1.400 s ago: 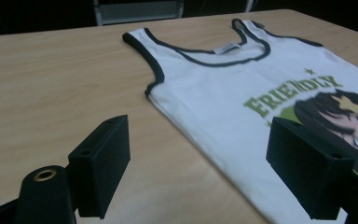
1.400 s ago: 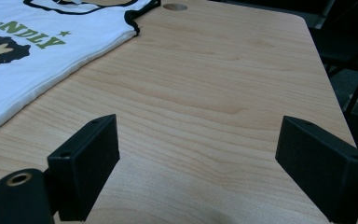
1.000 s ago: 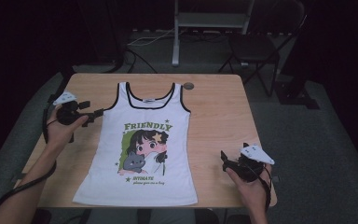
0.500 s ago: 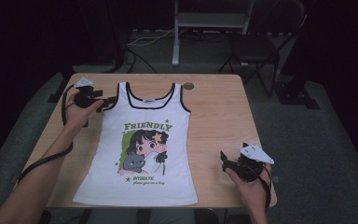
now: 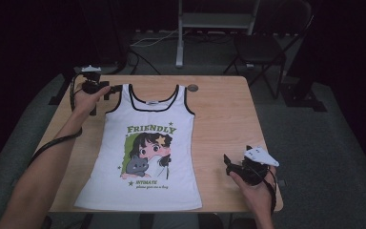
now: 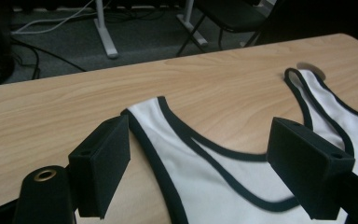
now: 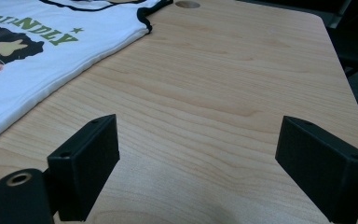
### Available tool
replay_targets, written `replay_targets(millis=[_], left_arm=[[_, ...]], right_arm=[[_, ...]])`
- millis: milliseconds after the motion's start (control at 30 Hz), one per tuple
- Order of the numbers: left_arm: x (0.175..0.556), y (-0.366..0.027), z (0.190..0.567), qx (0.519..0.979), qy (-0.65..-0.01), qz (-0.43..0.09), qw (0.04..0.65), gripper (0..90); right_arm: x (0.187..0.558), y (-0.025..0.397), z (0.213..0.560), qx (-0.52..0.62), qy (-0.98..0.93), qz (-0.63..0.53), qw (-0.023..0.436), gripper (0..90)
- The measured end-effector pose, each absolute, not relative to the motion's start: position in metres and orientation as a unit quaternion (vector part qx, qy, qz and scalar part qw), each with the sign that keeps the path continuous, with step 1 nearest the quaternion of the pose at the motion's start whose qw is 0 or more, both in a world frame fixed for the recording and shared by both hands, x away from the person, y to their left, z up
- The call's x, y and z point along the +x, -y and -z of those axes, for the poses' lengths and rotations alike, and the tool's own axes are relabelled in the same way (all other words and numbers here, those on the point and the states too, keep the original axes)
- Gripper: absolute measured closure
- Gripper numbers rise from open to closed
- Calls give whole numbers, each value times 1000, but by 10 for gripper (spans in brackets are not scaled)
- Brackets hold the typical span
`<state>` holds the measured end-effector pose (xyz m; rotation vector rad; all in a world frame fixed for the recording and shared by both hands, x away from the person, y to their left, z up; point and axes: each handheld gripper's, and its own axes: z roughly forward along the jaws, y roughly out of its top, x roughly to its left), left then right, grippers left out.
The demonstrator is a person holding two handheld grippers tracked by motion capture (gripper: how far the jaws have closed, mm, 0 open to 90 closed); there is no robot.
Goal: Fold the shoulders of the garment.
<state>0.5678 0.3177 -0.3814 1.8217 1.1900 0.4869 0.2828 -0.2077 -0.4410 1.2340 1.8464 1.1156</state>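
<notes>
Left gripper (image 5: 106,91) gapes wide; right gripper (image 5: 228,164) too (both hand-held).

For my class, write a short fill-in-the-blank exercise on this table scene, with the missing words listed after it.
1. The green word printed on the white tank top is ____.
2. The left tool is at the top's ____ strap, its jaws open.
3. The right tool hangs over bare ____, its jaws open and apart from the cloth.
4. The top's neckline trim is ____ in colour.

Missing words: FRIENDLY; shoulder; wood; black
</notes>
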Motion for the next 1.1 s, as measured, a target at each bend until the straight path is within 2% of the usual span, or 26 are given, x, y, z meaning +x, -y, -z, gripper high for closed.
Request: replay_targets(millis=[533,567,600,767,867,1000,1100], left_arm=[[615,-306,402,727,-532,-183,394,213],[616,-307,405,728,-533,-180,392,230],[617,-307,408,732,-531,-181,387,298],[622,-309,420,729,-541,-182,377,316],[625,-310,422,726,-542,-181,381,367],[626,-312,425,723,-543,-183,386,493],[627,-313,427,719,-546,-182,388,540]], right_arm=[[287,206,441,462,-709,-428,317,127],[286,206,441,462,-709,-429,317,128],[286,206,441,462,-708,-430,317,128],[286,206,441,462,-709,-430,316,128],[286,206,441,462,-709,-429,317,127],[286,206,441,460,-711,-427,318,127],[286,205,441,460,-711,-426,318,128]])
